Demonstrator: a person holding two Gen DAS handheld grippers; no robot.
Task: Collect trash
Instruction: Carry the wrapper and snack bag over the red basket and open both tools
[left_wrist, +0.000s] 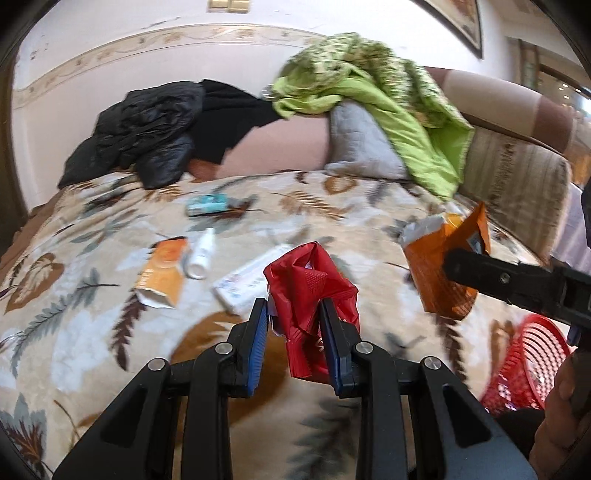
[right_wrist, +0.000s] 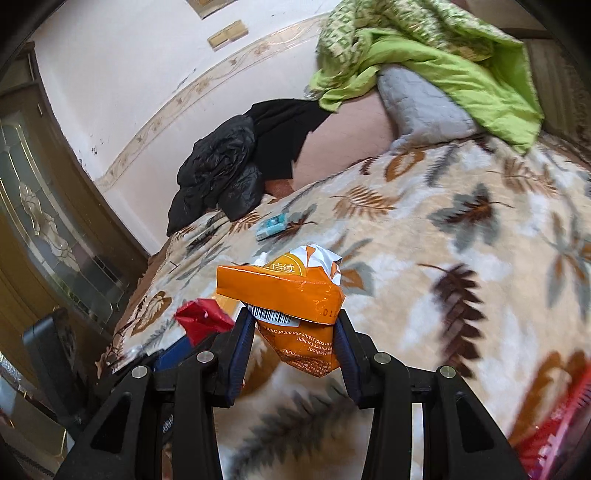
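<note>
Red wrapper (left_wrist: 312, 295) clamped in left tongs (left_wrist: 293, 314), held above bed (left_wrist: 92, 332); orange packet (right_wrist: 291, 295) clamped in right tongs (right_wrist: 293, 325). Red basket (left_wrist: 532, 362) at bed edge, lower right. Orange box (left_wrist: 164, 273), white bottle (left_wrist: 201, 254), tube (left_wrist: 247, 280) lie on bed

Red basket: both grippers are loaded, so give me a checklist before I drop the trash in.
1. Left gripper shut on red wrapper: ok.
2. Right gripper shut on orange pack: ok.
3. Red basket in view, low right: ok.
4. Either load over the basket: not ok, both are over the bed.
5. Room in basket: cannot tell.
6. Bed cleared: not ok, white bottle and orange box remain.
</note>
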